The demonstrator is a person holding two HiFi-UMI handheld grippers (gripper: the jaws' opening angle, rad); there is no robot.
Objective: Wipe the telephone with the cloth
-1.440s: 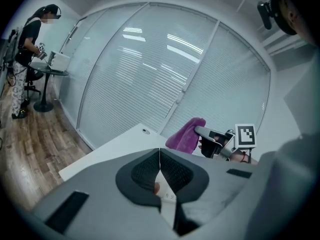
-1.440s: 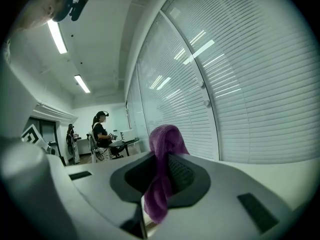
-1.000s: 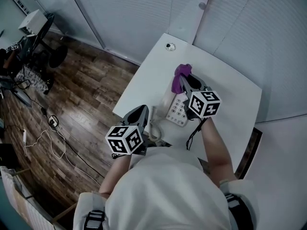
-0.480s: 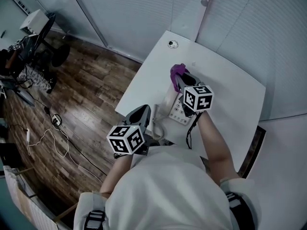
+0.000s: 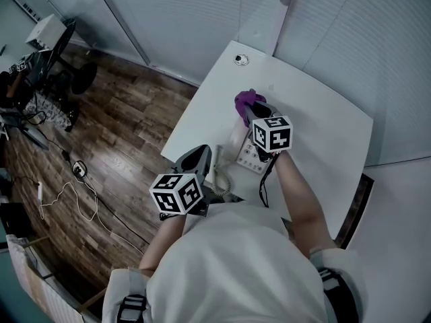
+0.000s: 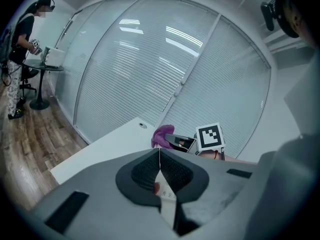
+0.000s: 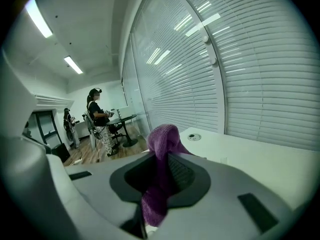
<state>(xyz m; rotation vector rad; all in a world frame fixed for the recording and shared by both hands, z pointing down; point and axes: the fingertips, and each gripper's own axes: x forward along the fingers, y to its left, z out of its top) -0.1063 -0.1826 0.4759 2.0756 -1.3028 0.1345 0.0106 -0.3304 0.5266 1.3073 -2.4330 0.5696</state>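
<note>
1. We see even, cool, bright light; ceiling strip lights (image 7: 42,18) glow in the right gripper view.
2. Glare streaks the blinds (image 6: 150,39) in both gripper views.
3. Those views bend strongly, with black corners.

- Sunk toward the telephone (image 5: 246,156): right gripper (image 5: 250,115), now closer above the telephone's far end than a second ago.
- Shifted left over the telephone: marker cube (image 5: 271,133), earlier out past the telephone's right edge, now covering its far right part; smaller in the head view than before.
- Carried along: purple cloth (image 5: 246,100), clamped in the jaws, slightly further left at the telephone's far end.
- Turned a little relative to the telephone: cube faces showing at a changed angle.
</note>
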